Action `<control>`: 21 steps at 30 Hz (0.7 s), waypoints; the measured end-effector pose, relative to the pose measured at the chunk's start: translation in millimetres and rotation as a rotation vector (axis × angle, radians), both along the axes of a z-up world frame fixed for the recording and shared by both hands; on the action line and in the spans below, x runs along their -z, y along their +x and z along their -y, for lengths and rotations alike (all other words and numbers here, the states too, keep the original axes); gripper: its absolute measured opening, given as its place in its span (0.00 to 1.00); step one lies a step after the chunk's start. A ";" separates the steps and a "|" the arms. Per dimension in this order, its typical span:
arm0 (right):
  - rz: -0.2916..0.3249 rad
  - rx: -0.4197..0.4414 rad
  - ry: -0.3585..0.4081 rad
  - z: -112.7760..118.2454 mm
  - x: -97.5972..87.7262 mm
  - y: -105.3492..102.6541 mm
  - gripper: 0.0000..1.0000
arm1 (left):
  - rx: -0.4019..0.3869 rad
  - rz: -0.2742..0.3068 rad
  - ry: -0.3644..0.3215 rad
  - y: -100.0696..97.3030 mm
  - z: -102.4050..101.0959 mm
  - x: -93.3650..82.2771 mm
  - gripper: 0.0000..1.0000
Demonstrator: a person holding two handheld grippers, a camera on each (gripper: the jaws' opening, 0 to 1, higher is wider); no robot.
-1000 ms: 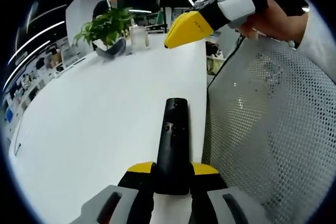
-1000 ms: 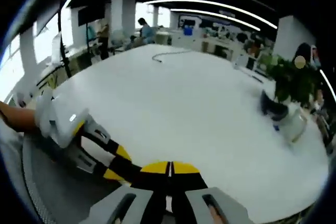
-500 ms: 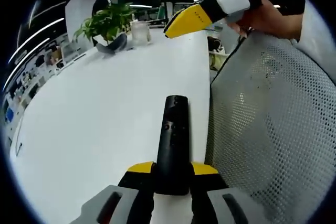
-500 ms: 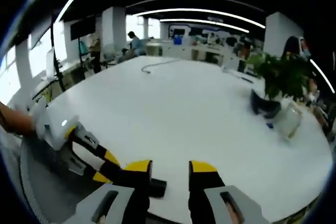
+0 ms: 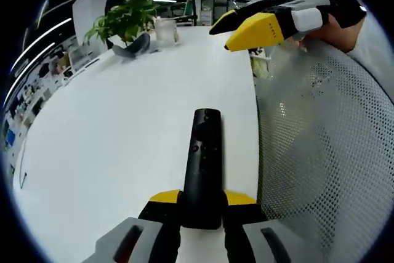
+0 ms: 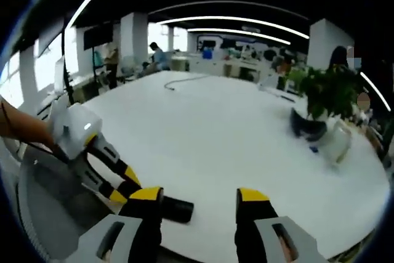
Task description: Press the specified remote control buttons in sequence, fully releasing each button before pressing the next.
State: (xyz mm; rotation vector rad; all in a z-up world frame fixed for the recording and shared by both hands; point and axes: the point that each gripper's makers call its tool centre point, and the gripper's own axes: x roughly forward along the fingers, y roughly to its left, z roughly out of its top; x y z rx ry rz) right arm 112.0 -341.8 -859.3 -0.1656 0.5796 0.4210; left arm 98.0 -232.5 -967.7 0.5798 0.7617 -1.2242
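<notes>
Left gripper view puts the black remote control [image 5: 201,164] at lower centre, running up the frame over the white table [image 5: 111,127], its near end clamped between the yellow-tipped jaws of the left gripper [image 5: 200,204]. It looks like a slim, rigid, light plastic bar with a smooth shell, likely to slip or pivot under a press, so the grip low on its sides, clear of the small buttons visible on its face, seems the right hold. At upper right the right gripper [image 5: 249,26] hangs above the table edge beside a mesh chair back [image 5: 320,152]. Right gripper view shows the right gripper [image 6: 200,198] with jaws spread wide and holding nothing; the remote's far end [image 6: 175,209] sits just beside the left-hand jaw.
</notes>
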 end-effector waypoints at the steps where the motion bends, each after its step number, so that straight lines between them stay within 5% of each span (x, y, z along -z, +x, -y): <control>1: 0.023 0.002 0.028 -0.9 -5.3 1.8 0.47 | 0.006 0.004 -0.002 2.8 1.3 -1.2 0.25; 14: 0.154 0.064 0.048 11.3 -22.7 13.2 0.81 | 0.014 0.001 0.020 22.2 1.9 -2.1 0.25; 21: 0.154 0.072 0.052 12.2 -22.1 13.2 0.82 | 0.041 -0.001 0.050 36.0 -3.2 0.6 0.25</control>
